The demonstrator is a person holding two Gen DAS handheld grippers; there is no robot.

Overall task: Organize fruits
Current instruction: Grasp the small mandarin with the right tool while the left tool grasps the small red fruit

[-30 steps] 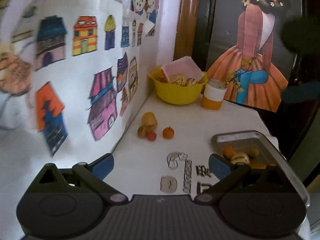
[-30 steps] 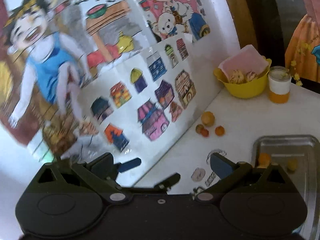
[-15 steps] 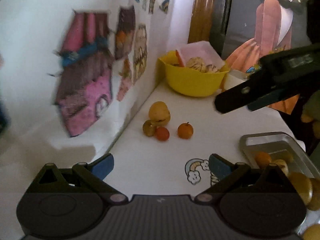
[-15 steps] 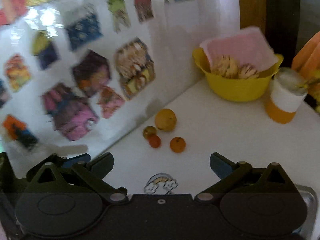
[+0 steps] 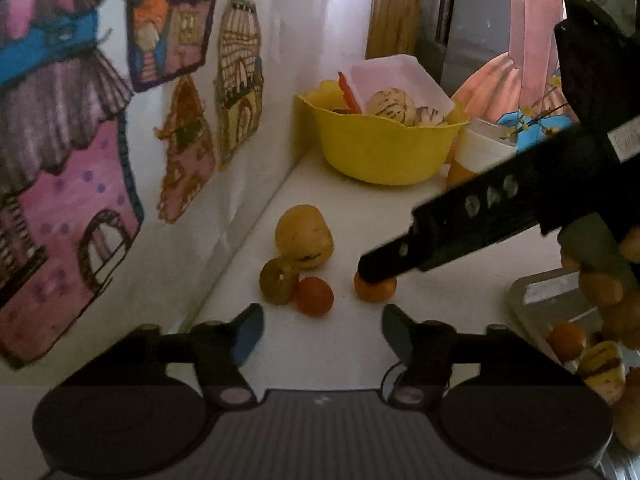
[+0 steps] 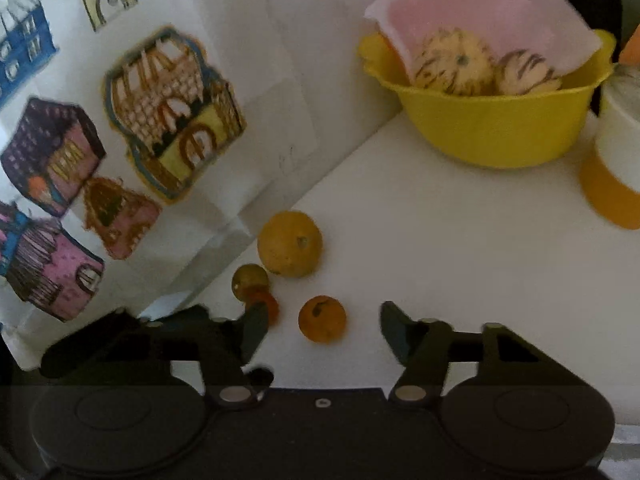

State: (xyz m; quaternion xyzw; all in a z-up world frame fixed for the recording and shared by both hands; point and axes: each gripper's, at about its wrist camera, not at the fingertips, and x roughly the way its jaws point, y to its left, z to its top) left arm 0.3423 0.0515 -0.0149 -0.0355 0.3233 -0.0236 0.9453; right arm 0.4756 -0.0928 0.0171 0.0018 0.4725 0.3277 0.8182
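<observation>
On my white table (image 6: 460, 248) sit a yellow bowl (image 6: 492, 128) holding cream fruits striped purple (image 6: 452, 64) and a pink tray (image 6: 500, 12), a yellow-brown fruit (image 6: 290, 244), an olive one (image 6: 250, 278), a red one (image 5: 315, 295), an orange one (image 6: 322, 319). The cup (image 6: 616, 160) is white over orange.

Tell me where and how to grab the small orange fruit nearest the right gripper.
Grip the small orange fruit across its round middle, coming straight down. It sits clear of the red fruit, and the open right gripper already straddles it.
</observation>
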